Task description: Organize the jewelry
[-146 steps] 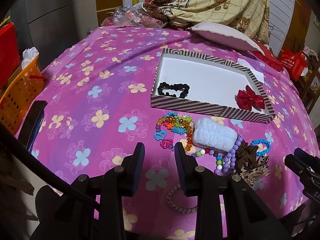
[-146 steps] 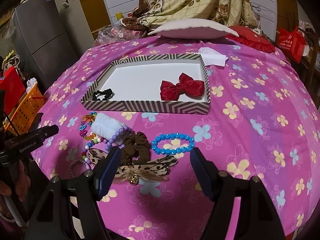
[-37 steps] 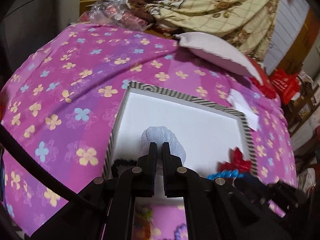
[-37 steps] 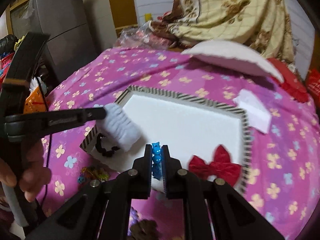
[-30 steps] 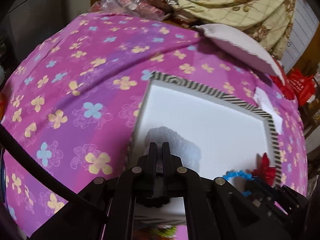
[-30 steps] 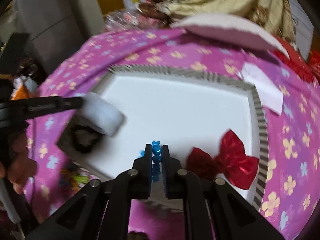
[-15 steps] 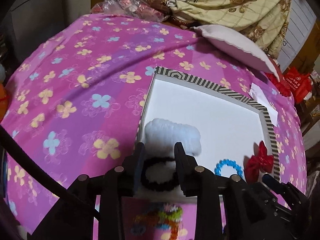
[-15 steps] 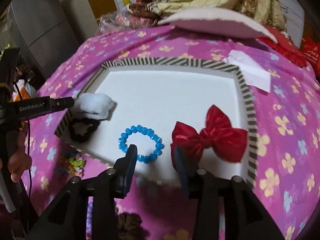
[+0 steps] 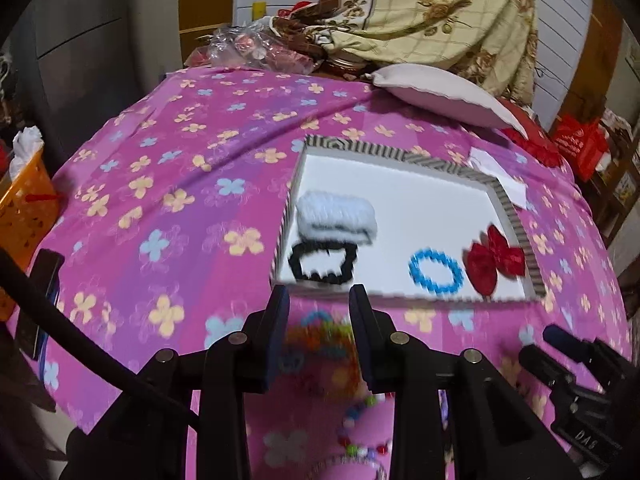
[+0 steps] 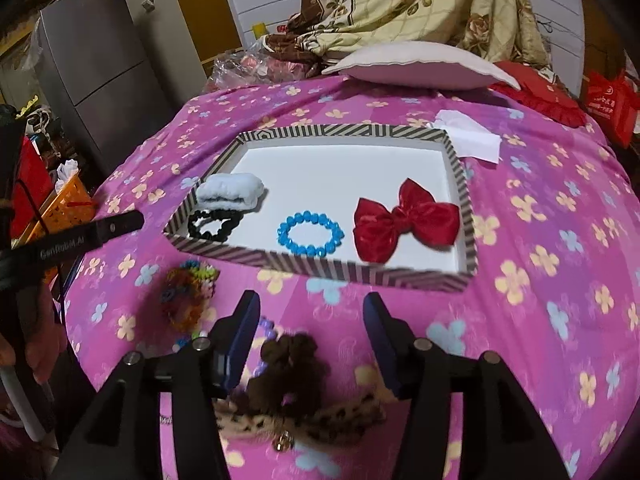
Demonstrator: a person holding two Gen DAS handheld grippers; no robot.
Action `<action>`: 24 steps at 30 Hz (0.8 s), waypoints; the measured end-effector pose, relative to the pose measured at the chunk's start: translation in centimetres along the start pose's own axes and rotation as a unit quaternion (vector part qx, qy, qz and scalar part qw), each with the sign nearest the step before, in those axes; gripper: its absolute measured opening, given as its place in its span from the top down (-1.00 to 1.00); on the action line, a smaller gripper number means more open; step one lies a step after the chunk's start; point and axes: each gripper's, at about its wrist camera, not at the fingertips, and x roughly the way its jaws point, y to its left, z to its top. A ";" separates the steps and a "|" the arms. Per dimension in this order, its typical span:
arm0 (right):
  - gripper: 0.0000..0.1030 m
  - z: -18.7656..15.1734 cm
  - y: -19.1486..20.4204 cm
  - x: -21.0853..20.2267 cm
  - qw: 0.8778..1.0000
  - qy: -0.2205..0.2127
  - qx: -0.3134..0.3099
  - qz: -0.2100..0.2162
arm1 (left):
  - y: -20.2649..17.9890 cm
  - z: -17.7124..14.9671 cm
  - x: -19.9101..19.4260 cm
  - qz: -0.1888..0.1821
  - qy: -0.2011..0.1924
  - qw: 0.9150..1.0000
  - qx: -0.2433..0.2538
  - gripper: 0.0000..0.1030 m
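A striped box lid (image 10: 320,268) with a white floor lies on the pink flowered cloth. In it lie a white fluffy band (image 10: 232,190) (image 9: 338,216), a black scrunchie (image 10: 214,224) (image 9: 324,266), a blue bead bracelet (image 10: 310,234) (image 9: 436,272) and a red bow (image 10: 404,220) (image 9: 494,262). My left gripper (image 9: 318,328) is open and empty, near the lid's front edge, above a colourful bead chain (image 9: 316,340). My right gripper (image 10: 310,340) is empty with its jaws opening, above a brown scrunchie (image 10: 290,364) and a leopard bow (image 10: 304,420).
A pillow (image 10: 416,66) and a folded quilt (image 10: 420,4) lie at the back. White paper (image 10: 470,140) lies behind the lid. An orange basket (image 9: 24,216) stands at the left edge. A grey fridge (image 10: 100,72) stands back left. A hand (image 10: 28,356) holds the left gripper's handle.
Both grippers let go: the white band and blue bracelet now lie in the lid. Both grippers have drawn back toward the near edge, over the loose items outside the lid.
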 end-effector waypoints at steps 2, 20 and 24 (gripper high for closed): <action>-0.12 -0.5 0.0 -0.5 1.000 0.000 0.003 0.000 | -0.1 -1.1 -0.4 -0.001 0.001 1.000 -0.001 0.39; -0.26 -2.3 -0.5 -3.4 0.999 -0.024 0.020 -0.010 | -1.0 -3.8 -2.7 -0.010 0.004 1.000 -0.005 0.39; -0.28 -2.7 -1.0 -3.6 0.999 -0.025 0.021 -0.011 | -1.9 -3.8 -2.6 -0.015 0.007 1.000 -0.008 0.39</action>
